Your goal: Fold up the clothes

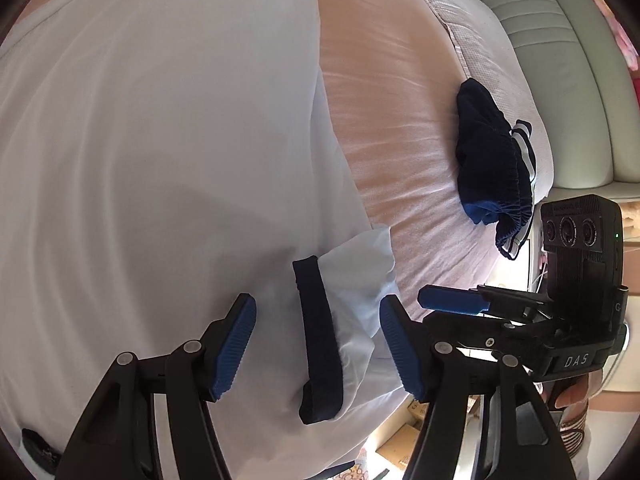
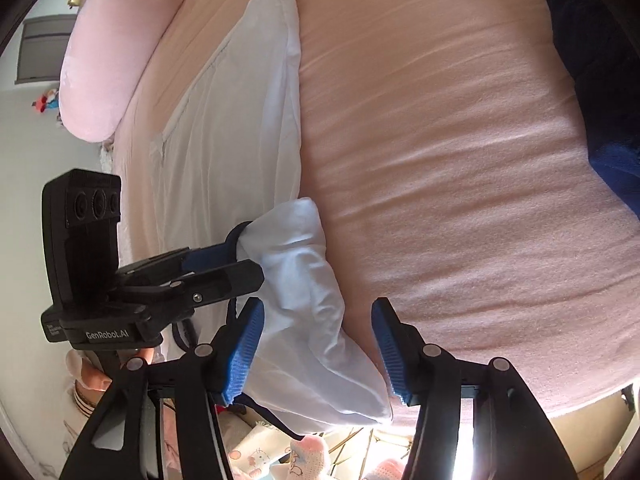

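white shirt (image 1: 160, 140) on pink bed (image 1: 400, 140), sleeve between both hand-held grippers' parted pads, navy shorts (image 1: 488, 156) well apart

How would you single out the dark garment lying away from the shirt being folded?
Start at the pink bed sheet and go past the pale blue shirt toward the white pillow by the padded headboard. There, against the pillow's edge, lies a crumpled pair of navy shorts. It is the only dark bundle on the bed, with a gathered waistband and white side stripes.
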A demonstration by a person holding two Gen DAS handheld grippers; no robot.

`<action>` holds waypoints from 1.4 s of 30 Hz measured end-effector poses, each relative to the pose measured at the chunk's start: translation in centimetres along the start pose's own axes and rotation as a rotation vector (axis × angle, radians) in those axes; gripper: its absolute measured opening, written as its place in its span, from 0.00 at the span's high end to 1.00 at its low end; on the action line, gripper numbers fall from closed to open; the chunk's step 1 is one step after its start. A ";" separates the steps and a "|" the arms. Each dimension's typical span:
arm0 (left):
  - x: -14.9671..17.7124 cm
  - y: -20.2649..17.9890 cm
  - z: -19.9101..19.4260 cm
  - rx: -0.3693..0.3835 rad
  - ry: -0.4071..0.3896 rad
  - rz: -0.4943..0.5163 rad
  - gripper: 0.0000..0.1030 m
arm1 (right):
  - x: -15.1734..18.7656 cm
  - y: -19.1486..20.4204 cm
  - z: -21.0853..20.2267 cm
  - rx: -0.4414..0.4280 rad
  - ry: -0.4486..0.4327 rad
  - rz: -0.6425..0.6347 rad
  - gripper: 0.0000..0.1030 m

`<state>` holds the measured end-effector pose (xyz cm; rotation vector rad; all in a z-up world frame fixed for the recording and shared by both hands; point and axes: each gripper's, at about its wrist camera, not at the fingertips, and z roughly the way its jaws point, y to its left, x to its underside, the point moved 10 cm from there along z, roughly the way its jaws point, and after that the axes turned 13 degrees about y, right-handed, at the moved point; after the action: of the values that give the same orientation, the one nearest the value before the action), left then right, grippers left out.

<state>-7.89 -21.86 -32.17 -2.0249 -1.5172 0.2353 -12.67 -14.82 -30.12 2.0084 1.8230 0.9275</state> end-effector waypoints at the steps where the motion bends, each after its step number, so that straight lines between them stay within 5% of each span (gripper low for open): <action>1: 0.1 0.0 0.0 0.009 -0.010 -0.009 0.40 | 0.1 -0.1 0.0 -0.013 -0.004 0.009 0.46; 4: 0.6 -0.4 0.3 0.022 -0.007 0.000 0.40 | 0.6 -0.5 0.0 -0.026 -0.018 0.019 0.46; 15: 1.8 -1.8 1.5 0.045 -0.009 0.014 0.40 | 5.6 -0.2 -1.6 0.203 -0.138 -0.240 0.44; 25: 2.3 -2.0 1.5 0.023 -0.024 0.046 0.41 | 6.9 -1.4 0.5 0.425 -0.113 -0.402 0.39; 36: 2.1 -0.4 1.5 -0.021 -0.054 0.007 0.84 | 6.3 -1.4 1.5 0.605 -0.190 -0.482 0.40; 41: 2.4 0.6 1.4 -0.049 -0.067 -0.013 0.84 | 5.9 -1.9 1.4 0.670 -0.202 -0.433 0.41; 42: 2.6 0.7 1.3 -0.055 -0.069 -0.015 0.84 | 6.1 -2.3 1.2 0.694 -0.198 -0.393 0.51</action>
<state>-7.09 -19.16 -33.11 -2.0671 -1.5971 0.2623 -13.75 -8.34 -30.76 1.8477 2.5075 -0.0359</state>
